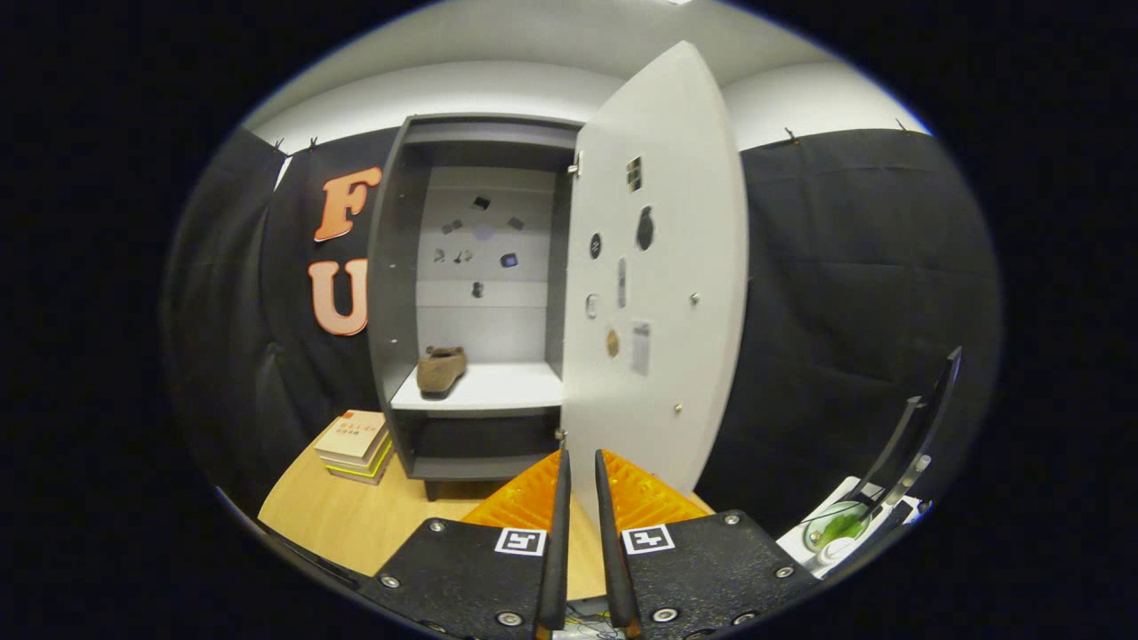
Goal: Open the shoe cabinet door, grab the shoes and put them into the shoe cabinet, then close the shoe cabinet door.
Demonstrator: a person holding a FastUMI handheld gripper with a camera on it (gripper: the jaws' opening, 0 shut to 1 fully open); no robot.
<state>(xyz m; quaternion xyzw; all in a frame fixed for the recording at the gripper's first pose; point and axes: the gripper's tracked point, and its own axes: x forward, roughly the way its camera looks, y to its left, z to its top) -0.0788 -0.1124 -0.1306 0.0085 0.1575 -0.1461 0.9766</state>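
The shoe cabinet (396,293) stands on the table (356,524) with its door (662,267) swung wide open toward the gripper (579,467). One brown shoe (441,368) already sits on the white middle shelf (498,389), toward its left side, toe pointing outward. A stack of books (356,444) lies on the table just left of the cabinet's base.

The fingers are nearly together with only a narrow gap, holding nothing. Their tips sit right at the bottom edge of the door, though whether they touch it is hard to tell from this angle.

With a shoe inside, what seems left is to close the door. It looks like a thin, stiff, light panel that should swing easily on its hinges; its face is smooth, so a push is likely to slide. The lower free edge, just ahead of the fingers, is probably the best place to press or pinch, moving slowly so the light cabinet does not shift on the table.
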